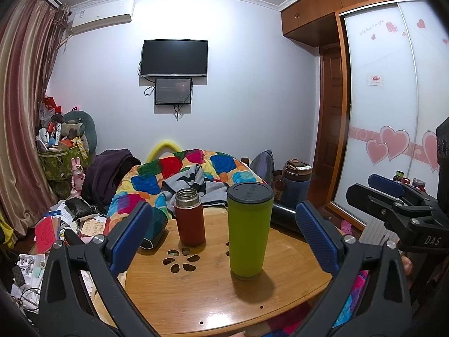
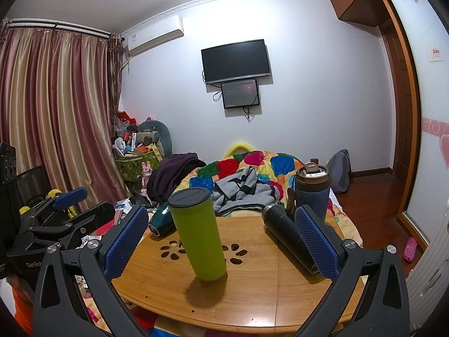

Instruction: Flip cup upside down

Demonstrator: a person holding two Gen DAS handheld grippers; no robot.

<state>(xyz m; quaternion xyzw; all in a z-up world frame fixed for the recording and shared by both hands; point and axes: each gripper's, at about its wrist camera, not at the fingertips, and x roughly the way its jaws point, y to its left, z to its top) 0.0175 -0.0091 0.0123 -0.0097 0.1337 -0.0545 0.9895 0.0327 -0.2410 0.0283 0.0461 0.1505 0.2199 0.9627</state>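
Note:
A tall green cup with a dark end on top stands on the round wooden table; it also shows in the right wrist view. My left gripper is open and empty, its blue pads wide on either side of the view, short of the cup. My right gripper is open and empty, also short of the cup. The right gripper shows at the right edge of the left wrist view, and the left gripper at the left edge of the right wrist view.
A red flask without a lid stands behind the green cup. A black bottle lies on the table's right side, a dark green one lies at the left edge, and a blue tumbler stands behind. A colourful quilt lies beyond.

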